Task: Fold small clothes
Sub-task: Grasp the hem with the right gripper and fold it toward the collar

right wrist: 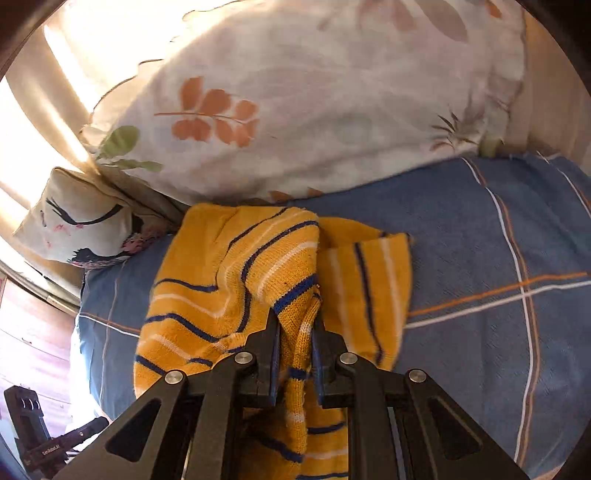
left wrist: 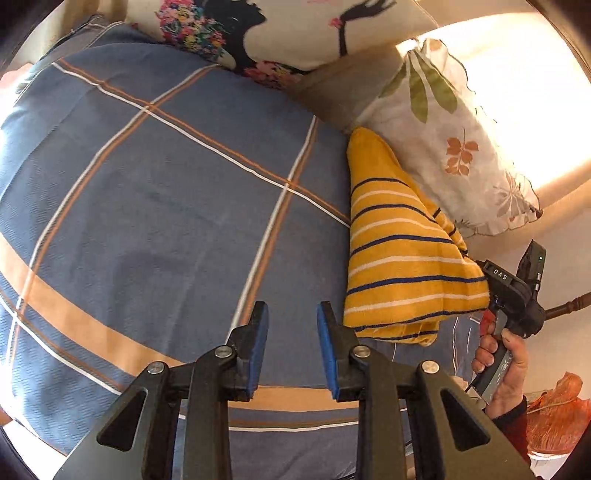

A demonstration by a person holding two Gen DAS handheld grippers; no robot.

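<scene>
Item: yellow knit garment with navy and white stripes (left wrist: 402,254), lying folded over in layers on the blue plaid bedsheet (left wrist: 166,192) beside the leaf-print pillow (right wrist: 314,103).

Right tool (right wrist: 295,332): clamping a garment edge.

Left tool (left wrist: 291,328): fingers apart, holding nothing.

Progress: seemingly mid-fold; final tidying apparently remaining.

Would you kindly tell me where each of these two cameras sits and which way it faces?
Left wrist view: sits on the left gripper, looking forward over the blue plaid bedsheet; its open blue-padded fingers show, plus the right hand holding the other gripper.
Right wrist view: sits on the right gripper, facing the white leaf-print pillow; its fingers are shut on the yellow striped knit garment.
Shared: garment, bedsheet, leaf-print pillow, and the white cushion with dark figures.
</scene>
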